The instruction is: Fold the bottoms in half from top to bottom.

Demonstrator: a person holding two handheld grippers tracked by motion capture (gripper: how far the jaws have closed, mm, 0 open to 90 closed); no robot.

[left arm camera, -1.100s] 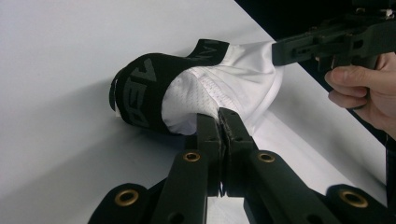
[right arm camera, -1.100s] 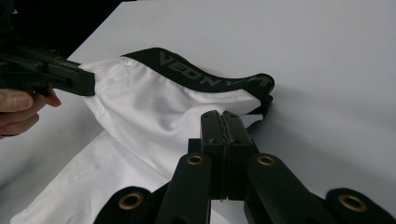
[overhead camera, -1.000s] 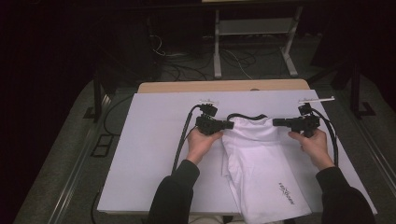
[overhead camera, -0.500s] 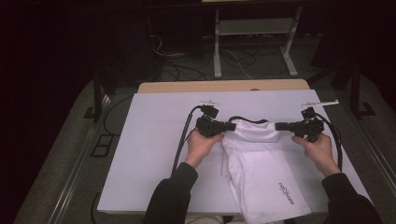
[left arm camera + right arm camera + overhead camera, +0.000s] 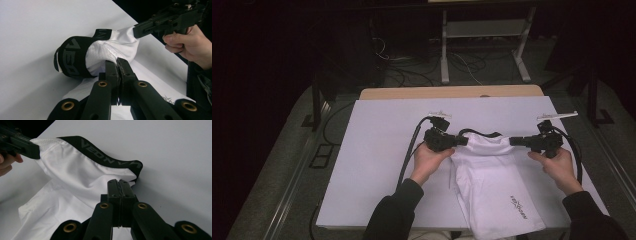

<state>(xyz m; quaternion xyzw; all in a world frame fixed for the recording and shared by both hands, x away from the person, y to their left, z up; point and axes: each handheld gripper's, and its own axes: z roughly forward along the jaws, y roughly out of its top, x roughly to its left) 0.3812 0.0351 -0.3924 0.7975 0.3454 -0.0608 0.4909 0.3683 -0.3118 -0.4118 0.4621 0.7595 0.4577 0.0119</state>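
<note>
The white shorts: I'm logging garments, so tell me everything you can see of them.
The white shorts look like thin mesh-lined sports fabric with a black lettered waistband and a small dark logo near the hem. They lie on the white table, the waist end lifted and stretched between the left gripper and right gripper, both clamped on the cloth.

One white garment (image 5: 492, 185) with one black waistband (image 5: 479, 133), two handheld grippers, left (image 5: 462, 141) and right (image 5: 515, 141), one white table (image 5: 377, 165).

White shorts (image 5: 494, 185) carry a black waistband (image 5: 105, 155) with grey lettering; the table cover (image 5: 377, 150) is plain white; both grippers are black.
</note>
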